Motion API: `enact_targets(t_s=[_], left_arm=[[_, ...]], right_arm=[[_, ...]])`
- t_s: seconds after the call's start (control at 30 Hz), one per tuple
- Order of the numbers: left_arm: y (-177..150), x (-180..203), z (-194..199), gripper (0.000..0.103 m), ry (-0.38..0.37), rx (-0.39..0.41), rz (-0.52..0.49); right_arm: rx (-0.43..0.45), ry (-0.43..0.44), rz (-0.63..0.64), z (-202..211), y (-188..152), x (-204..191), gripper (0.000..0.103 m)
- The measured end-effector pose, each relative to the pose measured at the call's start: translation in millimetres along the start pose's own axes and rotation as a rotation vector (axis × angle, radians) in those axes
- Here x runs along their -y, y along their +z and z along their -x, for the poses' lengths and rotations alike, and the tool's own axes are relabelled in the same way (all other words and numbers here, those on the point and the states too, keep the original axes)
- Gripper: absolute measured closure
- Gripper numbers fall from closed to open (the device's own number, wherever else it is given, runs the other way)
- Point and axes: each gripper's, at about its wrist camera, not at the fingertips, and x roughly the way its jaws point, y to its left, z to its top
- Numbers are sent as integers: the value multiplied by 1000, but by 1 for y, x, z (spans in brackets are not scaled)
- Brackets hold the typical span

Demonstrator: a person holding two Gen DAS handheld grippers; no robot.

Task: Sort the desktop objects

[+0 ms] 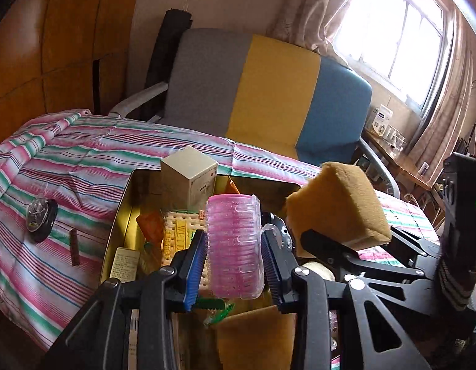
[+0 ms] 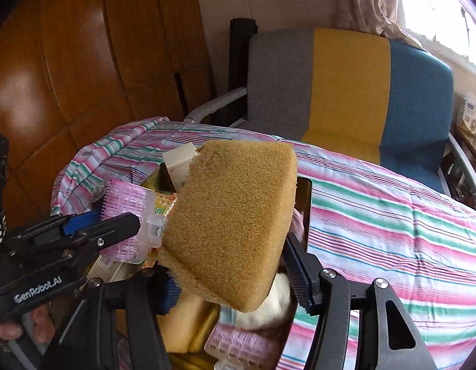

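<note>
Step in hand: carrying two picks above the gold tin [image 1: 120,212]. My left gripper [image 1: 234,265] is clamped on the pink hair roller [image 1: 233,246], upright between the pads. My right gripper [image 2: 234,280] is clamped on the tan sponge [image 2: 234,215]; sponge sits at 2 o'clock from the roller. Next, I judge: choose each item's spot, lower, release.

Left and right wrist views, angled down along the fingers, close above the gold tin [image 1: 120,212] on the striped surface [image 1: 68,169]; shared: tin, tricolour chair [image 2: 349,92], wooden panelling [image 2: 83,46].
</note>
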Motion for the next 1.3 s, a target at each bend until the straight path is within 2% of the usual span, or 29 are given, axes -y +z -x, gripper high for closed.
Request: enact_targets(t_s=[0.03, 0.17, 0.2, 0.33, 0.7, 0.8, 0.87, 1.0, 1.3], left_arm=[[0, 0, -4, 66, 9, -6, 0], [-1, -2, -7, 49, 21, -8, 6], [-1, -4, -6, 48, 22, -7, 15], [-5, -9, 2, 48, 22, 9, 39], [-23, -8, 26, 47, 45, 18, 57], [-34, -2, 35, 41, 67, 14, 67], [-44, 3, 40, 41, 84, 7, 70], [-63, 12, 55, 41, 131, 14, 65], [-95, 19, 83, 41, 250, -9, 33]], right_arm=[[-10, -10, -2, -9, 3, 0, 42], [-82, -6, -26, -38, 8, 4, 40], [-94, -3, -33, -40, 6, 6, 40], [-95, 9, -55, -37, -1, 11, 30], [-63, 18, -49, -9, -12, 8, 30], [-54, 21, -43, 0, -14, 3, 30], [-51, 20, -39, 6, -16, -1, 30], [-60, -25, -45, 20, -28, -8, 25], [-42, -116, -38, 48, -54, -15, 1]])
